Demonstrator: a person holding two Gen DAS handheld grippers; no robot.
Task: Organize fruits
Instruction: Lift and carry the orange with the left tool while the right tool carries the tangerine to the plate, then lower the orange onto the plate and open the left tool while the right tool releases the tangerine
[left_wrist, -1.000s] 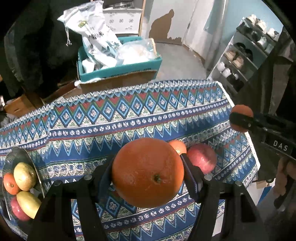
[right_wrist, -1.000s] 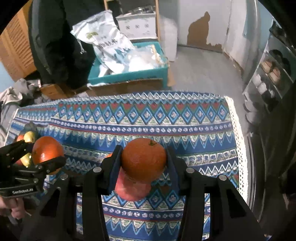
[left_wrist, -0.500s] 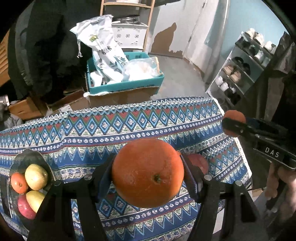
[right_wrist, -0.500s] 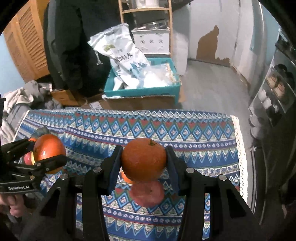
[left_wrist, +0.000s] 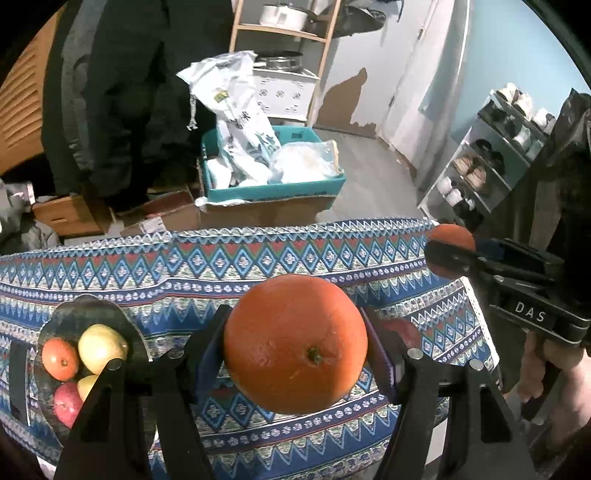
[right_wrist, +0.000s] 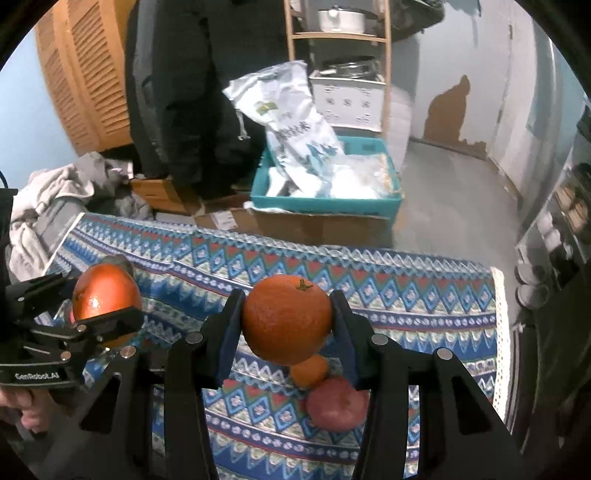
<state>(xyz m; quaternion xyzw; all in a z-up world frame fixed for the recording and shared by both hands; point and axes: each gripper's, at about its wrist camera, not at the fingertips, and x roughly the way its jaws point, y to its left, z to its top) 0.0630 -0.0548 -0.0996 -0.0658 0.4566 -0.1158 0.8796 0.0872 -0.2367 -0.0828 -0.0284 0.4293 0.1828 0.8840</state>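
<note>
My left gripper (left_wrist: 295, 332) is shut on a large orange (left_wrist: 295, 343), held above the patterned tablecloth (left_wrist: 258, 258). To its left sits a dark bowl (left_wrist: 85, 306) holding a small orange (left_wrist: 59, 358), yellow apples (left_wrist: 101, 347) and a red apple (left_wrist: 68, 404). In the right wrist view my right gripper (right_wrist: 287, 306) is shut on a smaller orange (right_wrist: 287, 317). Below it on the cloth lie a little orange (right_wrist: 309, 371) and a red apple (right_wrist: 336, 404). Each gripper shows in the other's view: the right gripper (left_wrist: 450, 251) and the left gripper (right_wrist: 103, 306).
Beyond the table's far edge a teal crate (left_wrist: 273, 188) with white bags rests on a cardboard box. A person in dark clothes (right_wrist: 192, 110) stands behind it. A shoe rack (left_wrist: 487, 158) lines the right wall, and a pile of clothes (right_wrist: 55, 195) lies at the left.
Both grippers have risen with their oranges still gripped. The table now looks lower and farther off, and more of the room behind it shows.
</note>
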